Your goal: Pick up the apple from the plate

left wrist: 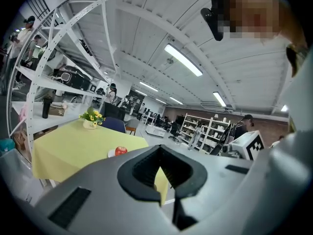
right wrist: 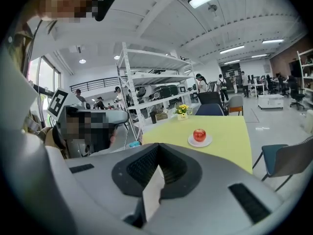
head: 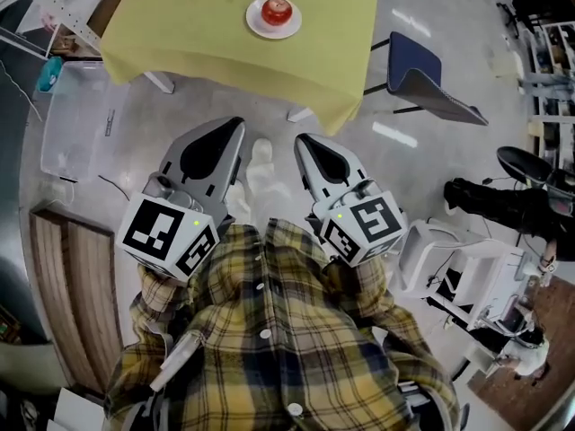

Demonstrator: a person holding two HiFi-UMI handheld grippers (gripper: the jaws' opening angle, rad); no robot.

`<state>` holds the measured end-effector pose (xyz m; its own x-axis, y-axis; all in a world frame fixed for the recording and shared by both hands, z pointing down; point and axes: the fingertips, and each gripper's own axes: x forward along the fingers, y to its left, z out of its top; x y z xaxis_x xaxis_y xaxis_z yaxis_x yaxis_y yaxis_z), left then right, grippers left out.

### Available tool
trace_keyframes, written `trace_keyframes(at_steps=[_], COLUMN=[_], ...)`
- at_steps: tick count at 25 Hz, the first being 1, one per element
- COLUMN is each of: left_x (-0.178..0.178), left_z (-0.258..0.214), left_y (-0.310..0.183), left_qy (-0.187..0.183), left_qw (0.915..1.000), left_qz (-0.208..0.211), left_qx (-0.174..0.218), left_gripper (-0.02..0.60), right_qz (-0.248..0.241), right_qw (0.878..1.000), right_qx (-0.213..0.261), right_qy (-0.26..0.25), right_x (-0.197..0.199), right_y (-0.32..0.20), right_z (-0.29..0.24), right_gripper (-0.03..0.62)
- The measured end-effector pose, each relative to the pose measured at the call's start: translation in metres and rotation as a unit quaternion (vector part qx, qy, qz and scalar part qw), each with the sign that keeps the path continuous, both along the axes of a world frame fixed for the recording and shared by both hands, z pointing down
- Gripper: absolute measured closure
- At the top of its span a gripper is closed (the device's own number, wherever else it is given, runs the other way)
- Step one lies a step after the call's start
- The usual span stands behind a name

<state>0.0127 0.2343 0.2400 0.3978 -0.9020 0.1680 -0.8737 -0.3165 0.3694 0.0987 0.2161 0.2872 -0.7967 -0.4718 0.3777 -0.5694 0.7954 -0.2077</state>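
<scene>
A red apple [head: 277, 9] sits on a small white plate [head: 258, 25] on a table with a yellow cloth [head: 198, 25], far ahead of me. Both grippers hang over the floor, well short of the table. My left gripper [head: 235, 128] and my right gripper [head: 304, 142] point toward it, jaws together, nothing held. The left gripper view shows the apple [left wrist: 121, 151] small at the left, beyond the shut jaws [left wrist: 160, 150]. In the right gripper view the apple [right wrist: 199, 134] on its plate [right wrist: 200, 142] lies up and to the right of the shut jaws [right wrist: 157, 150].
A blue chair [head: 420, 72] stands right of the table and a clear plastic bin [head: 76, 119] left of it. A wooden board [head: 76, 294] lies on the floor at left, white equipment [head: 467, 277] at right. A flower pot [right wrist: 182, 110] sits at the table's far end, near shelving [right wrist: 146, 82].
</scene>
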Motion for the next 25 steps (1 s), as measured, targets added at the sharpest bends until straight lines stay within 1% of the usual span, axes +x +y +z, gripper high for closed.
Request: trace_keyframes(at_steps=[6, 11, 15, 19, 25], left_x=[-0.022, -0.009, -0.001, 0.002, -0.006], left_z=[0.003, -0.005, -0.011, -0.015, -0.018], left_y=[-0.057, -0.119, -0.157, -0.181, -0.199], left_qy=[0.003, -0.002, -0.009, -0.016, -0.022], left_qw=[0.9999, 0.9998, 0.9997, 0.9993, 0.9986], left_qz=[-0.015, -0.015, -0.017, -0.029, -0.047], left_qx=[-0.001, 0.01, 0.014, 0.014, 0.011], left_gripper=[0.575, 0.575, 0.575, 0.575, 0.575], right_qz=[-0.012, -0.019, -0.024, -0.033, -0.042], right_qw=[1.0, 1.0, 1.0, 0.999, 0.999], right_qx=[-0.002, 0.004, 0.01, 0.01, -0.011], right_qy=[-0.002, -0.008, -0.017, -0.021, -0.021], right_x=[-0.021, -0.011, -0.006, 0.0, 0.0], right_y=[-0.061, -0.121, -0.164, -0.189, -0.204], right_z=[0.004, -0.005, -0.013, -0.014, -0.004], right_gripper=[0.597, 0.597, 0.597, 0.597, 0.597])
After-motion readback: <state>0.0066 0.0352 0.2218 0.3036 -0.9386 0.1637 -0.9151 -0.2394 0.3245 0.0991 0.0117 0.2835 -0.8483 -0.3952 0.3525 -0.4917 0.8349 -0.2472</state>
